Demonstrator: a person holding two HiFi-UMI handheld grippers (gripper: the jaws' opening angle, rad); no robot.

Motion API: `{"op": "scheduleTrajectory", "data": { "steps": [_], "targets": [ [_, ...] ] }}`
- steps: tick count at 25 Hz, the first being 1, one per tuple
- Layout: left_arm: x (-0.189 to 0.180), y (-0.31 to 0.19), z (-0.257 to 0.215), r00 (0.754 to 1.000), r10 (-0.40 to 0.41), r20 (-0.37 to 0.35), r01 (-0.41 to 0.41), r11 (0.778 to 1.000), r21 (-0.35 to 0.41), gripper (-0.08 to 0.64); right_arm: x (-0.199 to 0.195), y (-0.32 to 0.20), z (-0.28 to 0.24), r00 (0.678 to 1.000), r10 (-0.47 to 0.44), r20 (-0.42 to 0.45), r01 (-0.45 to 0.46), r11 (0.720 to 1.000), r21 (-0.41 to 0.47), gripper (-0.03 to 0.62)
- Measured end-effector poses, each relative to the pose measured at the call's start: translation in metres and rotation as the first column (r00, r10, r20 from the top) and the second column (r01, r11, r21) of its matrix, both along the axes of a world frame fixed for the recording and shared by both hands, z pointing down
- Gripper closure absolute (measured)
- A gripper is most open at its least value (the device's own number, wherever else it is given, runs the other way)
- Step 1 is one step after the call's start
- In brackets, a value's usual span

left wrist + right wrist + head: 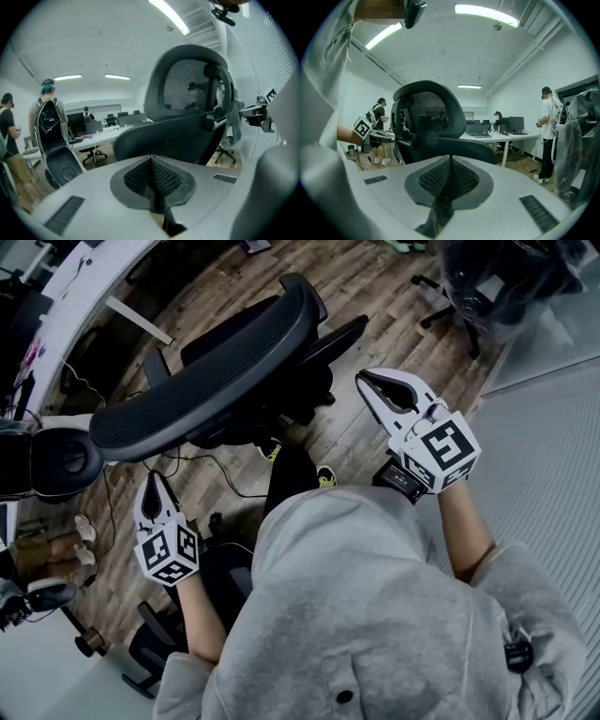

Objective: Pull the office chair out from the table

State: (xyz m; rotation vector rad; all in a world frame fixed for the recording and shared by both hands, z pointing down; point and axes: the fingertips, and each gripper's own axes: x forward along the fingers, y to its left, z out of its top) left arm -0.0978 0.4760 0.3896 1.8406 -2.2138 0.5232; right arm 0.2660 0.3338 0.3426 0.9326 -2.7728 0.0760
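Note:
The black office chair (pixel 206 381) stands in front of me on the wood floor, its curved mesh back toward me. The white table (pixel 75 306) runs along the upper left, apart from the chair. My left gripper (pixel 149 478) hangs just below the left end of the backrest, shut and empty. My right gripper (pixel 366 381) is off the right end of the backrest, also shut with nothing in it. Neither touches the chair. In the left gripper view the pads (pixel 161 176) meet with the chair (pixel 187 103) beyond; the right gripper view shows the same (pixel 426 122).
A second black chair (pixel 56 460) stands at the left, another (pixel 497 277) at the upper right. Cables (pixel 216 465) lie on the floor under the chair. A blind-covered wall (pixel 553 427) closes the right side. People stand by the desks (pixel 548 136) and at the left (pixel 47 117).

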Motion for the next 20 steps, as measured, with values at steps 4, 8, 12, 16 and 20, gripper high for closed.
{"op": "scheduleTrajectory", "data": {
  "steps": [4, 8, 12, 16, 20],
  "targets": [
    [0.060, -0.027, 0.006, 0.996, 0.070, -0.047, -0.070, 0.998, -0.001, 0.548, -0.003, -0.004, 0.003, 0.999, 0.043, 0.002, -0.043, 0.999, -0.007, 0.555],
    [0.086, -0.043, 0.001, 0.987, 0.134, -0.086, -0.133, 0.991, 0.019, 0.548, -0.004, -0.008, 0.004, 0.998, 0.067, 0.004, -0.067, 0.998, -0.017, 0.557],
    [0.089, -0.048, -0.006, 0.987, 0.142, -0.071, -0.140, 0.989, 0.039, 0.548, -0.006, -0.006, 0.005, 0.998, 0.068, -0.002, -0.068, 0.998, -0.010, 0.556],
    [0.093, -0.050, -0.009, 0.987, 0.155, -0.034, -0.153, 0.988, 0.035, 0.548, -0.007, -0.005, 0.005, 0.998, 0.063, -0.001, -0.063, 0.998, -0.007, 0.556],
    [0.098, -0.050, -0.012, 0.985, 0.170, -0.041, -0.168, 0.985, 0.048, 0.548, -0.008, -0.006, 0.002, 0.999, 0.054, -0.001, -0.054, 0.999, 0.001, 0.555]
  ]
}}
